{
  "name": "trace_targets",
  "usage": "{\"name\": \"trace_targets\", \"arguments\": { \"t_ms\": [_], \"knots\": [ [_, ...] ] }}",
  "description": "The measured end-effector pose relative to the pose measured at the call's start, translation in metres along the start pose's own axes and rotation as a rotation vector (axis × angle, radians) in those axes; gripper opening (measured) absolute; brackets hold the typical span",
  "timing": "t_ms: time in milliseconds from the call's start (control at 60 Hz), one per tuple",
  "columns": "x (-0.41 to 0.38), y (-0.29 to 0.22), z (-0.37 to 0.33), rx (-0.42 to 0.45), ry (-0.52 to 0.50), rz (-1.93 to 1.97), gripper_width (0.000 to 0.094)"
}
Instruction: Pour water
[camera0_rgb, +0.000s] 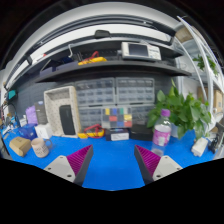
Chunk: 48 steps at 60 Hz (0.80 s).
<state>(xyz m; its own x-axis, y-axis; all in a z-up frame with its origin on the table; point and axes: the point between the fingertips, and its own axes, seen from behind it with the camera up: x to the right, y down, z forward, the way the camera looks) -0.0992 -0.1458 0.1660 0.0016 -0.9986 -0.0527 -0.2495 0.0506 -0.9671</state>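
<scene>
At the bottom center of the frame, the hand-held gripper (112, 163) hovers over a blue table (112, 155) with its two pink-padded fingers (80, 160) spread apart and nothing between them. Beyond the right finger, at center right, stands a clear bottle with a pink label (161, 133), with a leafy green plant (184, 108) behind it. Farther back, drawer cabinets (115, 98) and a cluttered shelf (100, 62) line the wall across the upper frame.

A single camera rides on the gripper (112, 160), looking forward along its fingers, low over the blue table (112, 165), toward distant shelves (100, 62) straight ahead.
</scene>
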Motion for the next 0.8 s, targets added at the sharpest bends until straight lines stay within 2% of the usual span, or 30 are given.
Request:
{"name": "trace_targets", "arguments": {
  "t_ms": [133, 283, 567, 617, 700, 800],
  "knots": [
    [0.080, 0.033, -0.004, -0.035, 0.111, -0.013, 0.0850],
    [0.146, 0.035, 0.026, -0.023, 0.189, 0.022, 0.0857],
    [0.184, 0.007, 0.111, 0.058, 0.159, -0.027, 0.0840],
    [0.185, 0.008, 0.122, 0.062, 0.154, -0.030, 0.0798],
    [0.186, 0.011, 0.133, 0.055, 0.156, -0.023, 0.0538],
    [0.186, 0.009, 0.135, 0.063, 0.164, -0.037, 0.0458]
  ]
}}
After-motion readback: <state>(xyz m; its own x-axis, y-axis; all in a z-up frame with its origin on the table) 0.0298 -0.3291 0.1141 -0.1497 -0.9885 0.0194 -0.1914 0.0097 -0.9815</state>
